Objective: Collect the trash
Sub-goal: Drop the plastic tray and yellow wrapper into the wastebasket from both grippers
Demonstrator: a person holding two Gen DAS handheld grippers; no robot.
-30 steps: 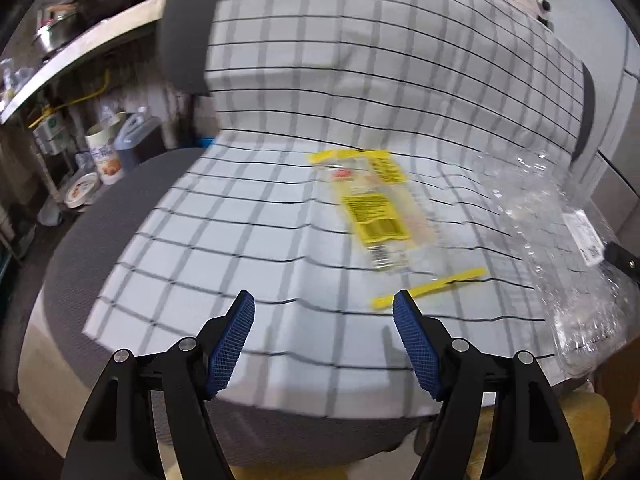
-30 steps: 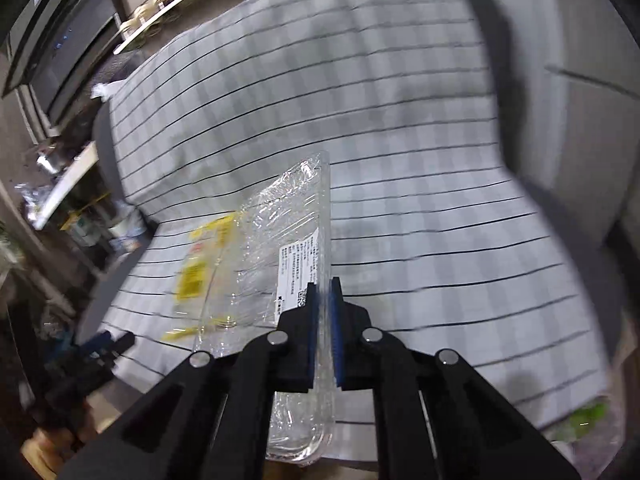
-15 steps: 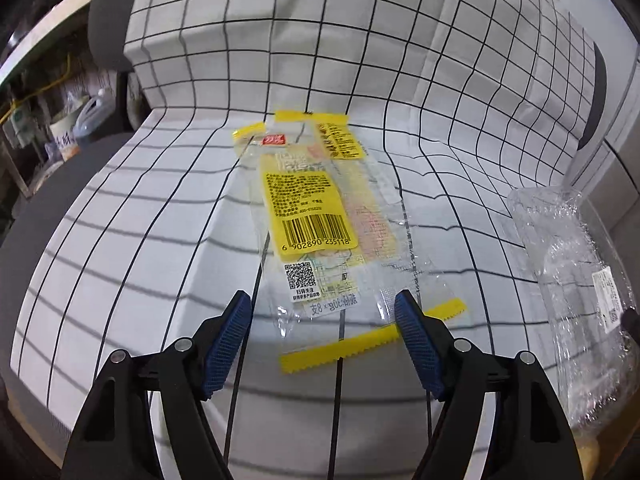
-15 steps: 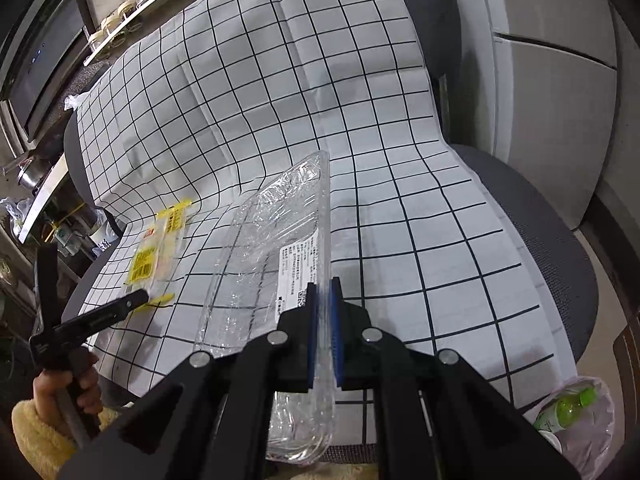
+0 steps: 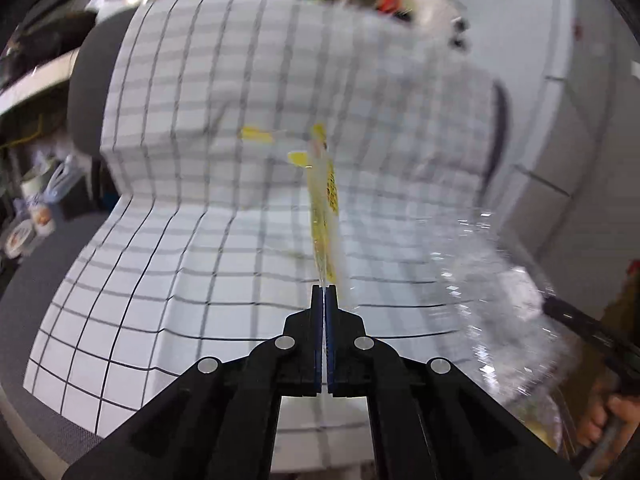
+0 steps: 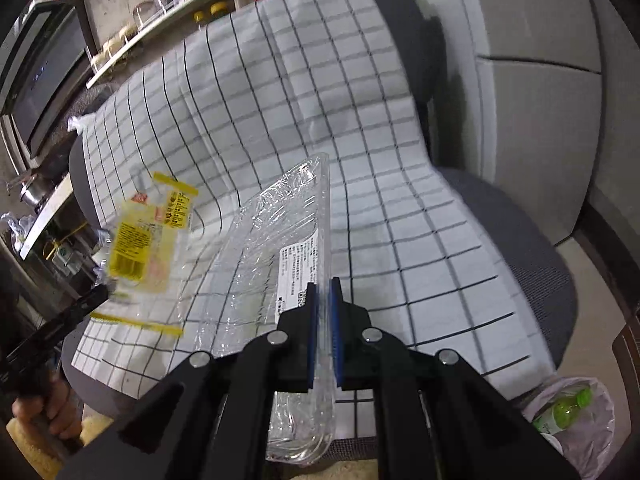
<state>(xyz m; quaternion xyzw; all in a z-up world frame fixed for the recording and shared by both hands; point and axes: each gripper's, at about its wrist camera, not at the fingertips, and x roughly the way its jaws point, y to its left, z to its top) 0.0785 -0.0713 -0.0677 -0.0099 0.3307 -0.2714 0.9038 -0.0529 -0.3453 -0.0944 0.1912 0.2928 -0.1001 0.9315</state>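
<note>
My left gripper (image 5: pixel 324 292) is shut on a yellow and clear snack wrapper (image 5: pixel 326 204) and holds it edge-on above the checked cloth. In the right wrist view the same wrapper (image 6: pixel 144 240) hangs in the air at the left, with a torn yellow strip (image 6: pixel 136 322) dangling below it. My right gripper (image 6: pixel 323 286) is shut on a clear plastic tray (image 6: pixel 272 248) with a white label and holds it over the chair seat. The tray also shows at the right in the left wrist view (image 5: pixel 500 300).
A white cloth with a black grid (image 6: pixel 312 120) covers a grey office chair (image 6: pixel 532 264). A bin with a white liner (image 6: pixel 576 420) holding a green bottle stands at the lower right. Cluttered shelves (image 6: pixel 160 16) run behind the chair.
My left gripper has shut on the snack wrapper and lifted it off the cloth. The right gripper still holds the tray, moved a little.
</note>
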